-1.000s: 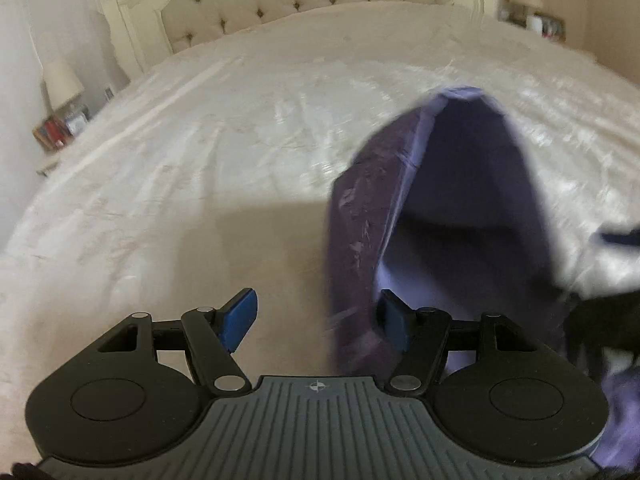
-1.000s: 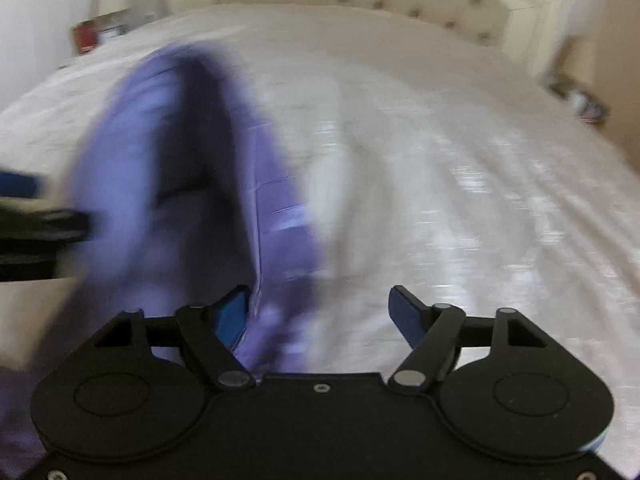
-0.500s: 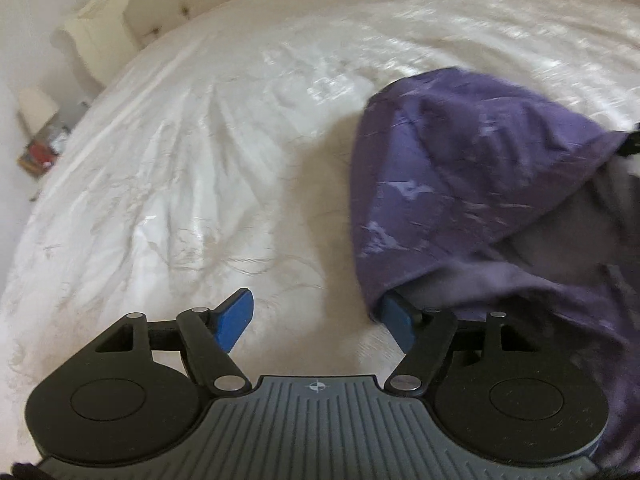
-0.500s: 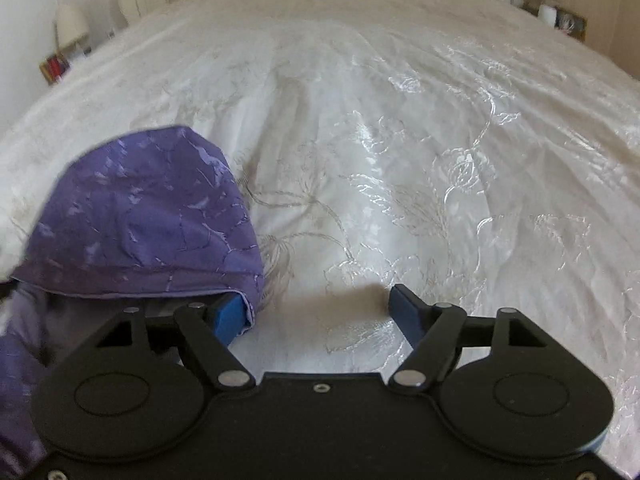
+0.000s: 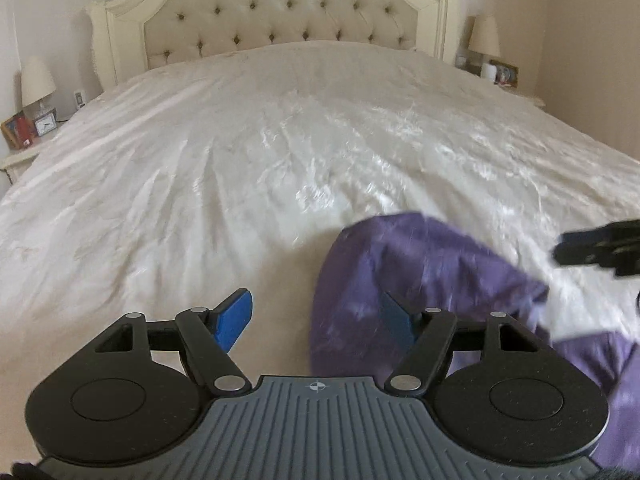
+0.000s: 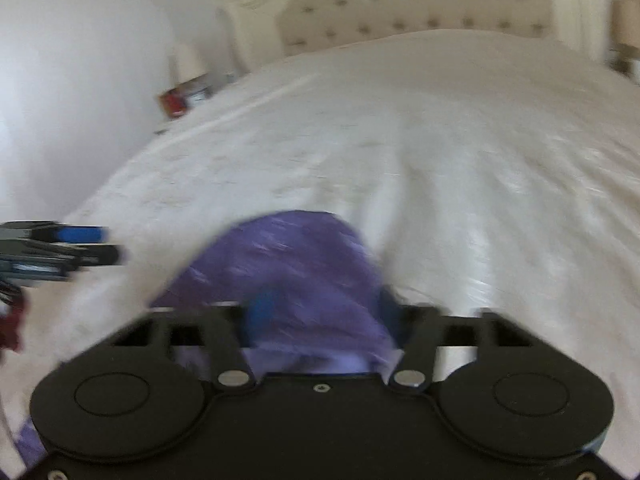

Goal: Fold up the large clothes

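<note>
Across both wrist views: one wide bed with a glossy cream embroidered bedspread [image 5: 248, 168] and one tufted cream headboard [image 5: 280, 12].

One purple crinkled garment [image 5: 420, 280], lower right of the left wrist frame, lower centre of the right wrist frame [image 6: 296, 276], lying bunched on the bedspread.

One left gripper [image 5: 316, 316], black with two blue pads: jaws spread wide, pressing on nothing; its left pad is over bare bedspread, its right pad against the garment's edge.

One right gripper [image 6: 324, 312], black, heavily blurred: jaws have just been closing, with garment cloth between them; whether the pads press it cannot be told.

Two cream-shaded bedside lamps, one at left [image 5: 37, 82], one at upper right [image 5: 484, 36]. One small white clock [image 5: 45, 123] beside the left lamp.
</note>
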